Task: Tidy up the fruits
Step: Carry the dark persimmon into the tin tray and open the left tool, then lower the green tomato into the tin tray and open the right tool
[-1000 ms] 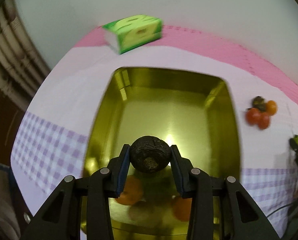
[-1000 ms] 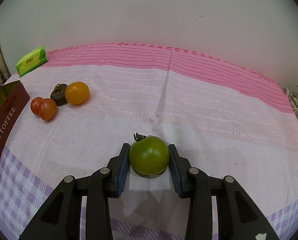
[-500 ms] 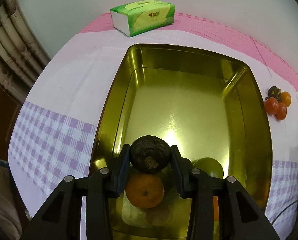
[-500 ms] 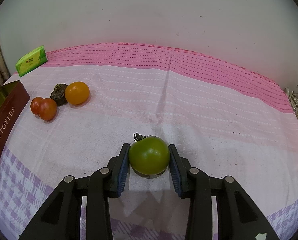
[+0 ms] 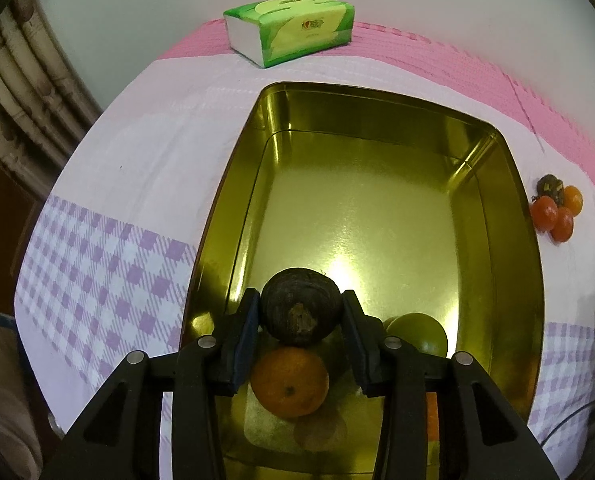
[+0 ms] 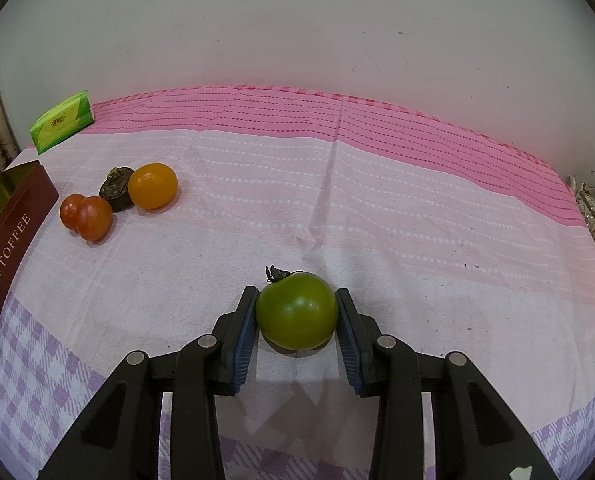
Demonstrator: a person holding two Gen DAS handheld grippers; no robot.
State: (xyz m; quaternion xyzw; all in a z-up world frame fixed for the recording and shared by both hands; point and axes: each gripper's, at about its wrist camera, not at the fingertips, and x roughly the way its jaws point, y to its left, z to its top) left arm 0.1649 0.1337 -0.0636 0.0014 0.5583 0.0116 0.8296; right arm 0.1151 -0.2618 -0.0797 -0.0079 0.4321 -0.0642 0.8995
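Left gripper (image 5: 300, 314) easing off wrinkled dark fruit (image 5: 300, 312) over glossy gold tin (image 5: 377, 216), right gripper (image 6: 297, 312) clamping smooth green tomato (image 6: 296, 311)

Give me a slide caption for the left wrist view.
Left gripper holds a dark round fruit over the gold tin, above an orange and a green fruit already inside.

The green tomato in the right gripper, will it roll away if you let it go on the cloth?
Probably a little. The green tomato looks round and smooth, so it could roll, though the soft tablecloth may slow it. Its glossy skin may be slippery between the right gripper pads. It looks firm, so likely not easily squashed.
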